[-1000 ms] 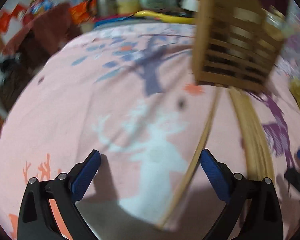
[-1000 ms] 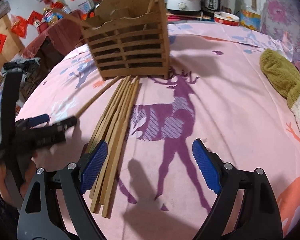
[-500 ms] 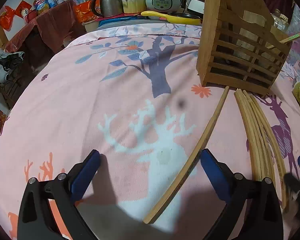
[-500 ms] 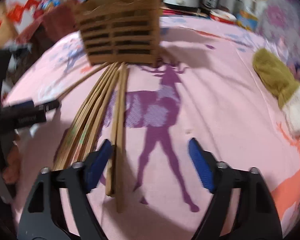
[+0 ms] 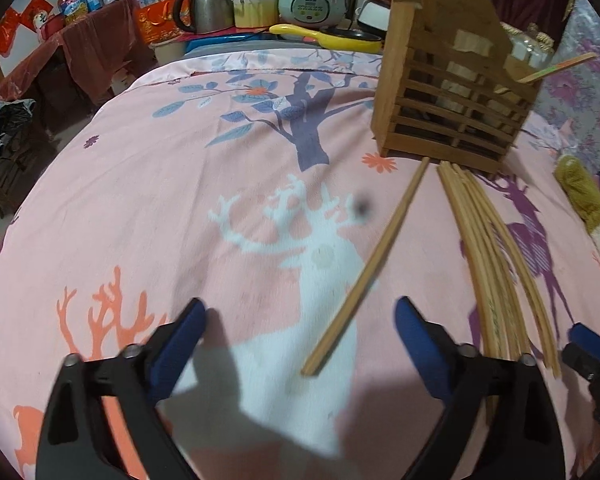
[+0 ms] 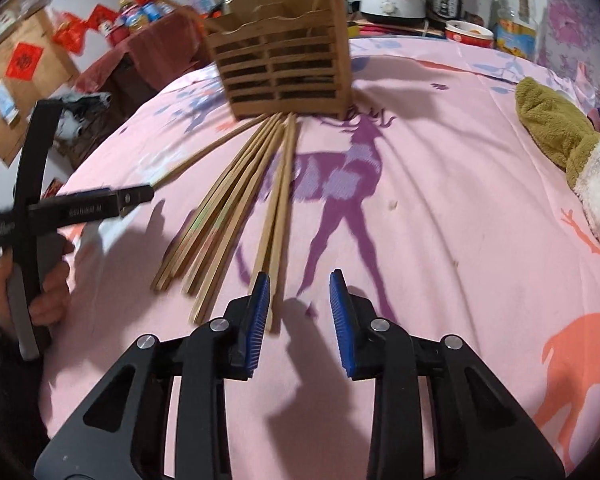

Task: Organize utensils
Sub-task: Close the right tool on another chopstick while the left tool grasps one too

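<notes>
The left gripper hangs above the pink cloth with its jaws wide apart and nothing between them; the near end of a lone chopstick lies on the cloth just ahead of the gap. To its right a bundle of chopsticks fans out from the foot of the wooden holder, one more stick leaning inside it. The right gripper has its jaws partly closed, narrower than half a second ago, and its left pad sits against the ends of the two rightmost chopsticks, without gripping them. Only the right view shows the hand on the left gripper's handle and the whole green mitt; only the left view shows the kettle.
</notes>
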